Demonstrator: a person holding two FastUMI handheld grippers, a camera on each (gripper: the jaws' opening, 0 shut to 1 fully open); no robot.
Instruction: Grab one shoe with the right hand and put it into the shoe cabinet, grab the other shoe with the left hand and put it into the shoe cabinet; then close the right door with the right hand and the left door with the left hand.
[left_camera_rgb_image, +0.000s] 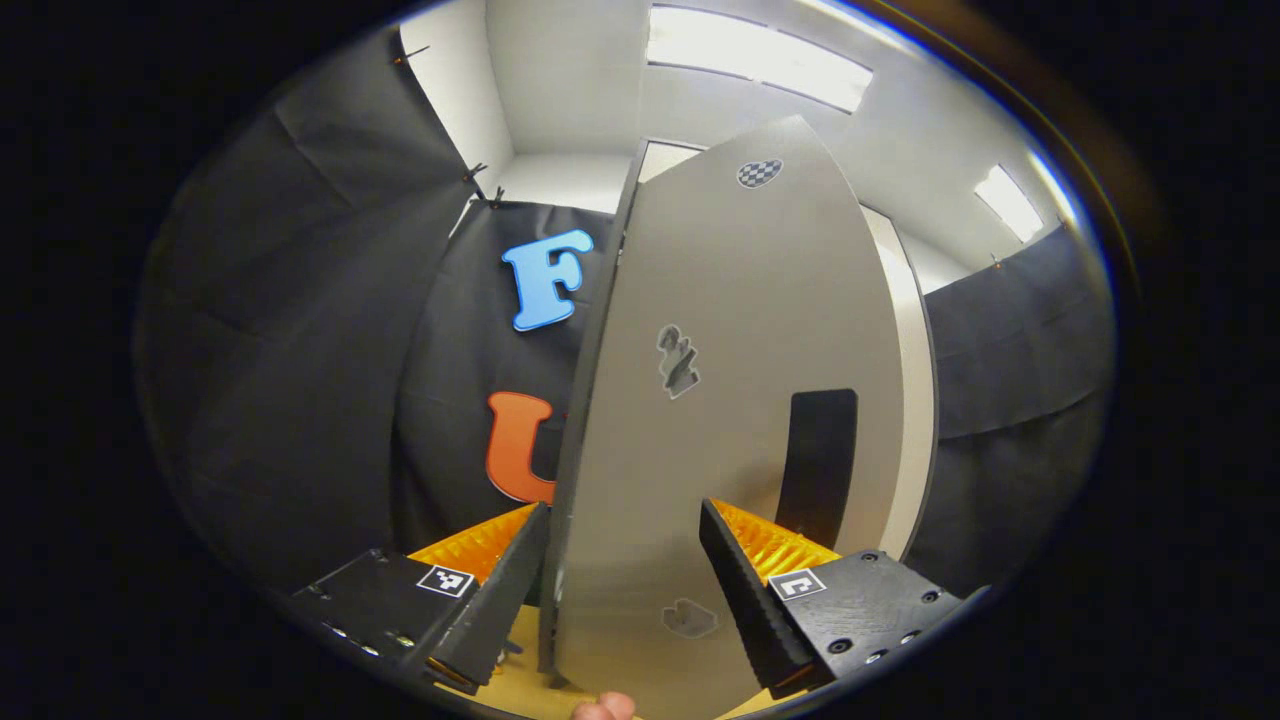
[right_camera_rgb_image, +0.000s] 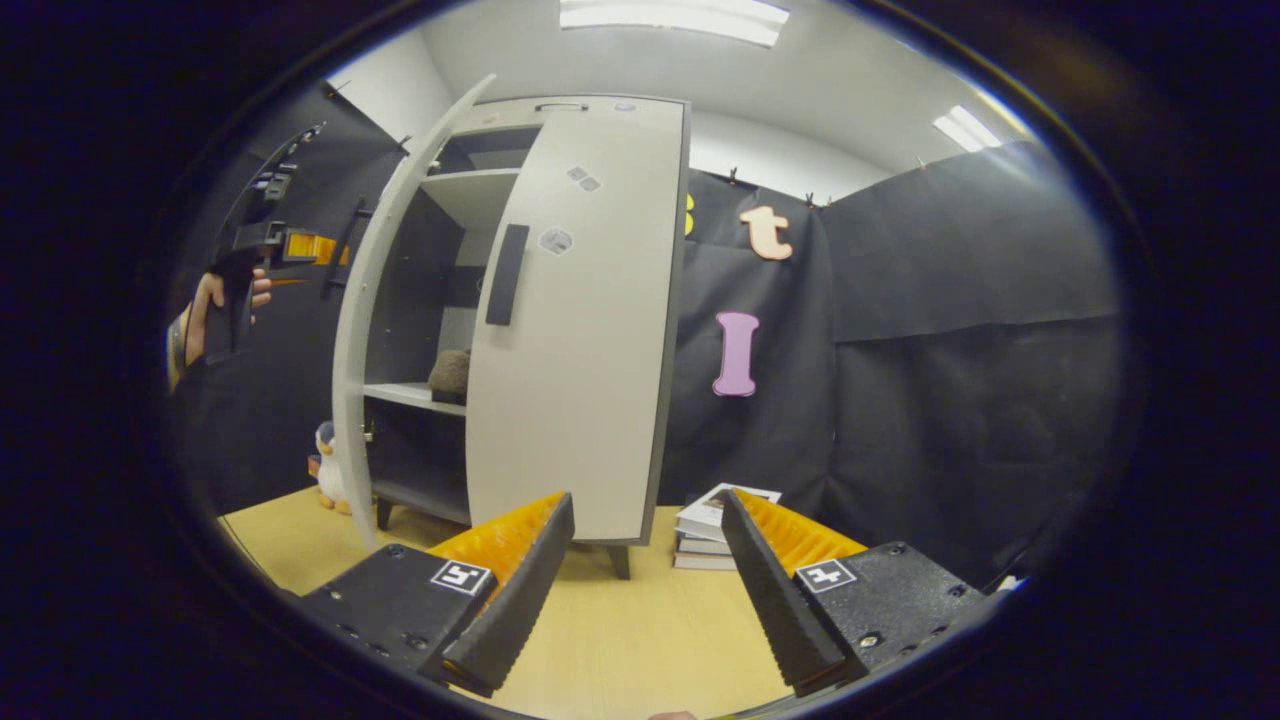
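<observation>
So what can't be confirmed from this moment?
- Second shoe: right gripper view shows one shoe on the shelf; the shut right door hides the rest of the cabinet.
- Left tool contact: left gripper view shows it open about the left door edge; touching cannot be told.

No readable text, brand or number stands anywhere. The left door (left_camera_rgb_image: 740, 400) carries a small checkered sticker (left_camera_rgb_image: 759, 173) and grey stickers too blurred to read; the square coded marker (right_camera_rgb_image: 459, 576) carries only a pattern.
</observation>
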